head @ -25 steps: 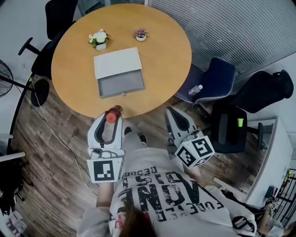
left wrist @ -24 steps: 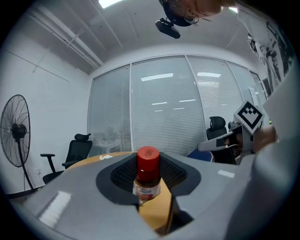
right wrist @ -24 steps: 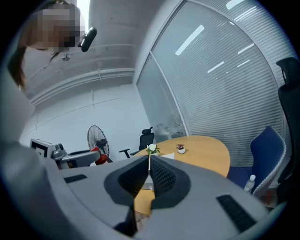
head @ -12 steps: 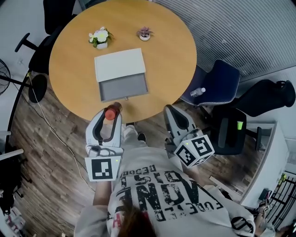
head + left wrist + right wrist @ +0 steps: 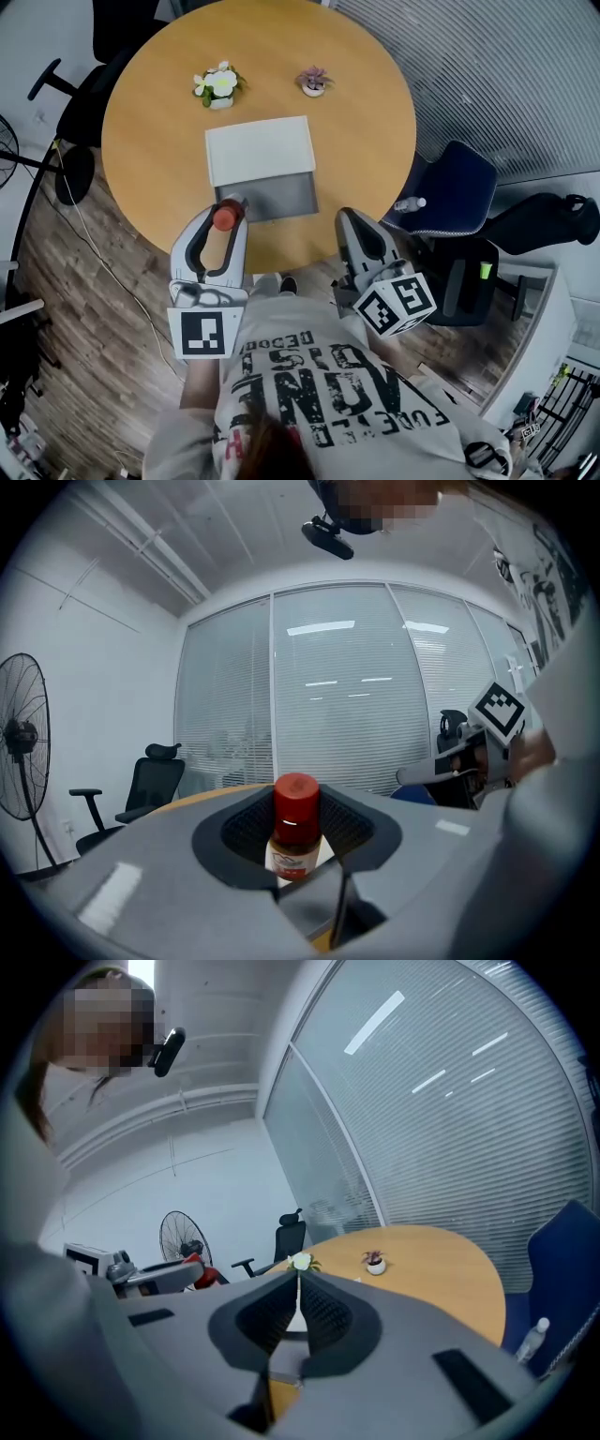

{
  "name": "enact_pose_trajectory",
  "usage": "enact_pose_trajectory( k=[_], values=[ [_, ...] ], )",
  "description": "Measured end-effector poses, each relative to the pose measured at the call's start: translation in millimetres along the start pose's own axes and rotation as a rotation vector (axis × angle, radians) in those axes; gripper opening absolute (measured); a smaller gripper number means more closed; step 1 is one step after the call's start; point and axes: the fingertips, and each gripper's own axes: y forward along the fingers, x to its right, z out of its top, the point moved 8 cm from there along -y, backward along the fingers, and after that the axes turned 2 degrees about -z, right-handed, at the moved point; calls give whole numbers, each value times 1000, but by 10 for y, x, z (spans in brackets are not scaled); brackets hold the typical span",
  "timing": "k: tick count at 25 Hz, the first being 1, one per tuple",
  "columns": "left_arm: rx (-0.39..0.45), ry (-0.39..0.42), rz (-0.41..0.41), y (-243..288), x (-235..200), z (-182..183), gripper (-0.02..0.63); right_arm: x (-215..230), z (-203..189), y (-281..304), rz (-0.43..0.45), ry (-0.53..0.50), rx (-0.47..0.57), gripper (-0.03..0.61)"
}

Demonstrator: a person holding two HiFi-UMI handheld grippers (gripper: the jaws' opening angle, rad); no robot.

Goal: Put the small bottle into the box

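small bottle [image 5: 223, 217] now closer to box [image 5: 259, 150]

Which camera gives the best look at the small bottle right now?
The left gripper view: the bottle stands upright between the left gripper's pads, red cap and label facing the camera. The head view shows just its red cap from above; the right gripper view, only a red speck far left.

I have the left gripper [image 5: 227, 212] reaching forward, close to level, its fingers [image 5: 246, 829] clamped on the small bottle [image 5: 296, 829], which stands upright between them. The right gripper [image 5: 352, 223] sits alongside, well apart and pointing the same way, its fingers [image 5: 323, 1314] closed together with nothing between them.
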Motion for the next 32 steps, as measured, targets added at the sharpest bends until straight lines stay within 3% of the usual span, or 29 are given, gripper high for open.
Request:
enact_pose_trajectory(
  k=[18, 32],
  values=[
    [-4, -24, -1, 289, -615, -52, 147, -152, 94, 651, -5, -12, -16, 15],
    [11, -30, 83, 277, -568, 28, 147, -42, 239, 781, 67, -36, -23, 15]
  ],
)
